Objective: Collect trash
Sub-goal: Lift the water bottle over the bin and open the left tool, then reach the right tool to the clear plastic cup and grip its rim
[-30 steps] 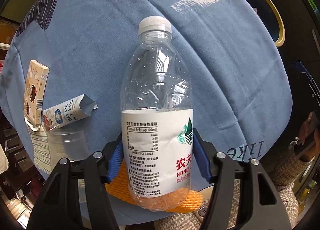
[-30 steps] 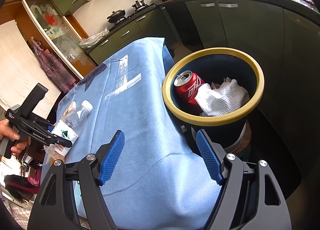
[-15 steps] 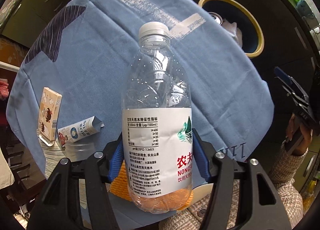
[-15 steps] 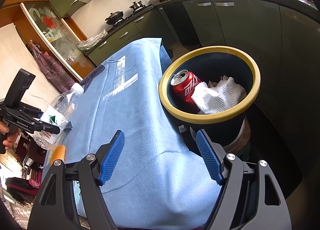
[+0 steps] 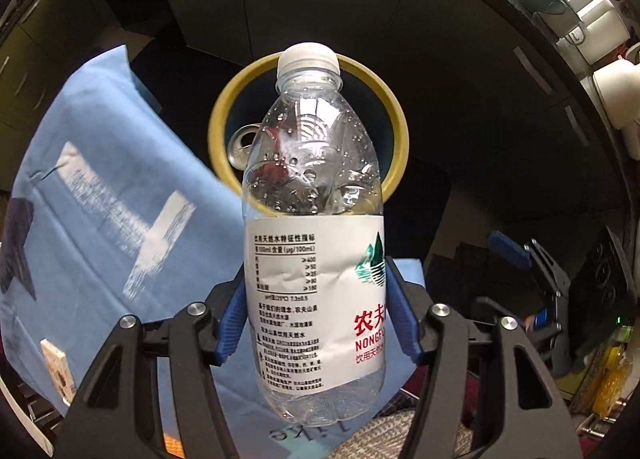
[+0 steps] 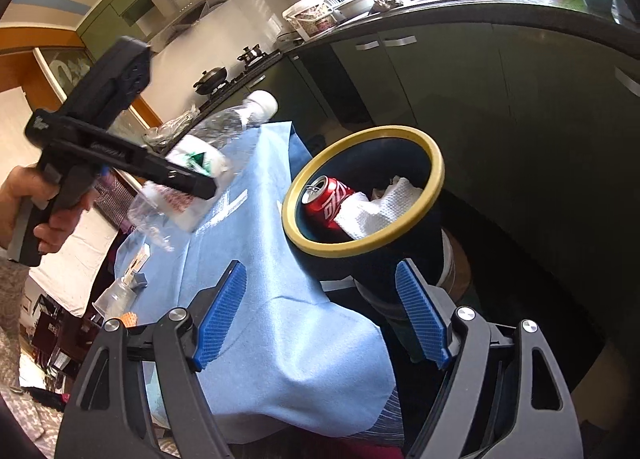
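A clear plastic water bottle [image 5: 312,219] with a white cap and a white label stands upright between the blue pads of my left gripper [image 5: 315,275], which is shut on its label. The bottle hangs above the dark trash bin with the yellow rim [image 5: 400,127]. In the right wrist view the bottle [image 6: 200,163] is tilted in the left gripper [image 6: 120,151], left of the bin [image 6: 436,179]. A red can [image 6: 328,199] and crumpled white paper [image 6: 380,207] lie inside the bin. My right gripper [image 6: 320,271] is low in front of the bin, its jaws opening with nothing between them.
A blue cloth [image 6: 260,259] covers the table left of the bin. On it lie a small carton [image 5: 56,367], a clear plastic cup [image 6: 116,295] and an orange foam net [image 6: 128,317]. Dark green cabinets [image 6: 520,99] curve behind the bin.
My left gripper has carried the bottle from over the table to above the bin. The right gripper has drawn back slightly, and the bin now looks tilted in its view.
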The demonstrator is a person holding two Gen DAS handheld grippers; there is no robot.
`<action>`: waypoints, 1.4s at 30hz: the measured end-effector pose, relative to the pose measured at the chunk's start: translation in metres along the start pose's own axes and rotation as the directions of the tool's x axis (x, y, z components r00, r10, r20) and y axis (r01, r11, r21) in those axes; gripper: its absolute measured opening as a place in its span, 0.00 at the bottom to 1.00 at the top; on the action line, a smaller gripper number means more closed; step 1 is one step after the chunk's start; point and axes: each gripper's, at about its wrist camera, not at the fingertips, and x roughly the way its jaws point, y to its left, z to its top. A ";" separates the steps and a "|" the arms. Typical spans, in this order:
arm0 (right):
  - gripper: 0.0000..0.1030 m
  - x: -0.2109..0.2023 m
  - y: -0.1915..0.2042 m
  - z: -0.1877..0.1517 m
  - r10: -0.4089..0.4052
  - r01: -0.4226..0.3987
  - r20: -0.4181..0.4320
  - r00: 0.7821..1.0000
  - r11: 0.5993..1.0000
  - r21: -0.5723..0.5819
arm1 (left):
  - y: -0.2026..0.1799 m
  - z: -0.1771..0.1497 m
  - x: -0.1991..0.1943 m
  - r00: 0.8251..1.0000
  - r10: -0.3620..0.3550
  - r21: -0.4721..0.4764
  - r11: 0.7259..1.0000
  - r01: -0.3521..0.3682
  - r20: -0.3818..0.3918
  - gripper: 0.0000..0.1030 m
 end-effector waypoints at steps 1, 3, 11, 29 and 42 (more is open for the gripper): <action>0.74 -0.002 -0.006 0.000 -0.005 0.005 0.001 1.000 1.000 0.013 | -0.002 0.013 0.014 1.000 -0.005 -0.013 1.000 0.005 -0.014 0.57; 0.74 -0.005 -0.019 -0.001 -0.019 0.019 0.005 1.000 0.999 0.041 | -0.006 0.038 0.039 0.999 -0.008 -0.034 0.999 0.006 -0.040 0.57; 0.75 -0.009 -0.047 -0.009 -0.035 0.034 0.000 0.999 0.994 0.107 | 0.009 0.082 0.079 1.000 0.014 -0.123 0.992 -0.017 -0.020 0.72; 0.75 0.017 0.085 0.007 0.097 -0.107 -0.066 0.993 0.980 -0.169 | 0.125 -0.204 -0.137 0.809 -0.053 -0.170 0.968 0.186 0.585 0.86; 0.74 0.128 0.318 -0.031 0.192 -0.431 -0.451 0.871 0.738 -0.519 | 0.236 -0.441 -0.141 0.582 0.399 -0.568 0.812 0.135 0.708 0.93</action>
